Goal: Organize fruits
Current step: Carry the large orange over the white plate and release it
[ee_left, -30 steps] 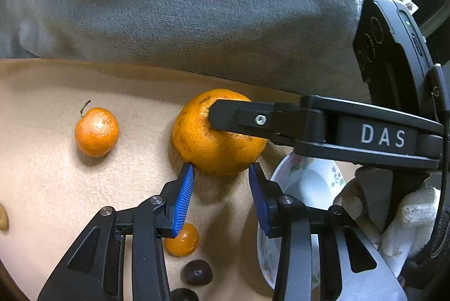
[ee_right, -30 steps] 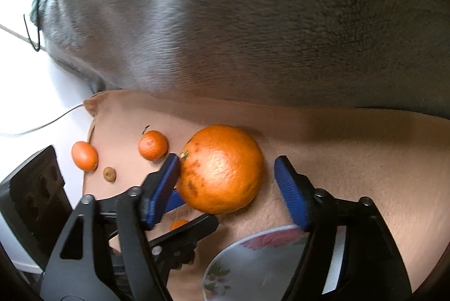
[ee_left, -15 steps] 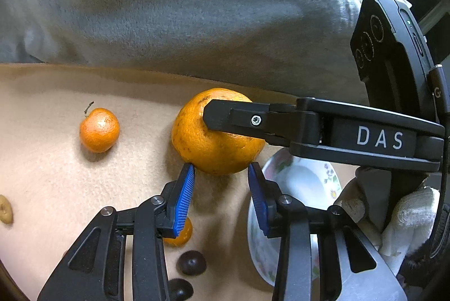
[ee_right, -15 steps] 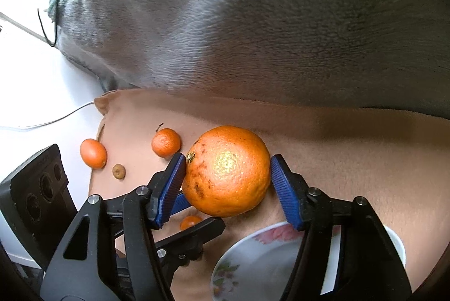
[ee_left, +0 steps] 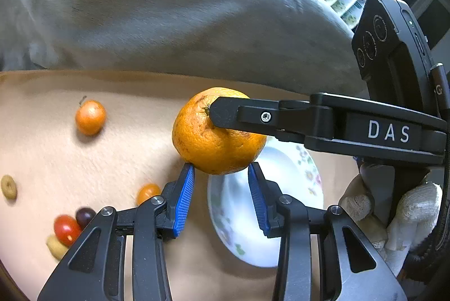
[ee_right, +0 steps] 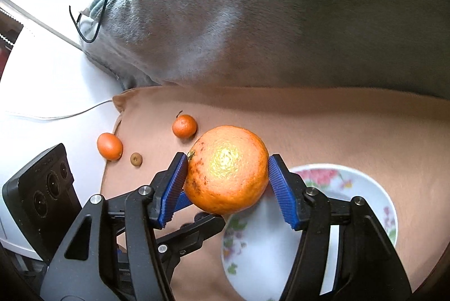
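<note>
While the right gripper [ee_right: 226,184] holds the orange [ee_right: 226,169] clamped between its blue pads, the fruit hangs above the near rim of the plate [ee_right: 365,188].
Left gripper: the left gripper [ee_left: 220,198] is spread apart and grasps nothing; it sits just below the orange, over the plate edge.
Right gripper: pads [ee_right: 282,194] press the two sides of the orange at its widest part; one black finger crosses its top in the left wrist view.
Orange location: off the cloth, held in the air, partly over the plate.
Handling guess: fairly heavy for its size and firm, with a bit of give; the pebbled peel should hold well against the ribbed pads. Best hold looks like across the middle, as it is now; a hard squeeze could bruise it.
Orange look: round, dimpled skin, brown scuffs near the stem end, shiny highlight on top.
Plate: white, shallow, glossy, flower print on the rim; probably ceramic, so breakable.
Cloth: the tan cloth [ee_right: 323,118] is soft and matte, slightly fuzzy.
Other fruit: a small mandarin [ee_right: 184,126] with a stem, a kumquat [ee_right: 109,146], a cherry tomato [ee_left: 67,229] and a dark grape [ee_left: 85,216] lie loose on the cloth, apart from the plate.
Background: a grey blanket [ee_right: 281,20], plush and bulky, lies behind the cloth.
</note>
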### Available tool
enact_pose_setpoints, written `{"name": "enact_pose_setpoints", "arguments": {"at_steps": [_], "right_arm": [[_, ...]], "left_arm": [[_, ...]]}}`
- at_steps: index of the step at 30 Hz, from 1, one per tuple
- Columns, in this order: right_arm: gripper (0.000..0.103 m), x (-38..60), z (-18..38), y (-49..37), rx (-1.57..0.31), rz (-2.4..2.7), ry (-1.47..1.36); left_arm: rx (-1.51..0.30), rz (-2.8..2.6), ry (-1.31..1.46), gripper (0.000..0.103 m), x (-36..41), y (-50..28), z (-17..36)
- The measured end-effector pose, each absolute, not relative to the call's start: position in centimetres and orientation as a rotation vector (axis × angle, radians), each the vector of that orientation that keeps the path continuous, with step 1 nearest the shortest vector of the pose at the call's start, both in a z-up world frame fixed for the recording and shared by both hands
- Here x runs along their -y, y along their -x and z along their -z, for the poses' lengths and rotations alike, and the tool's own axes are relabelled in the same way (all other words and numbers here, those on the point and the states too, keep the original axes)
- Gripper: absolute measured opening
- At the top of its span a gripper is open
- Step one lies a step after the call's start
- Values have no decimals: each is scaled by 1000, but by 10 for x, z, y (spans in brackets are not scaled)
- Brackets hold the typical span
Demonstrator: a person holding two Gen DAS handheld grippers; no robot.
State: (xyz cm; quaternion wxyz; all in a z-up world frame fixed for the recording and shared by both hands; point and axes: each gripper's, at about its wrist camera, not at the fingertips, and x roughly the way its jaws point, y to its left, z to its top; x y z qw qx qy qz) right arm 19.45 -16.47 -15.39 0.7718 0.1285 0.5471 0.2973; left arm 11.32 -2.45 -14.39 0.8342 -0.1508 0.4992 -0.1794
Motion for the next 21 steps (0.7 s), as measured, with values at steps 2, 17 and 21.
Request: {"name": "enact_pose_setpoints", "arguments": {"at_steps": [2, 17, 21], "right_arm": [[62, 173, 153, -186, -1188, -638, -283], [62, 215, 171, -141, -1231, -581, -341], [62, 225, 174, -133, -1239, -567, -347]], "left_arm": [[-1062, 389, 317, 38, 28, -111, 144], [-1124, 451, 316, 38, 53, -92, 161], [-1141, 469, 312, 38, 66, -85, 164]]}}
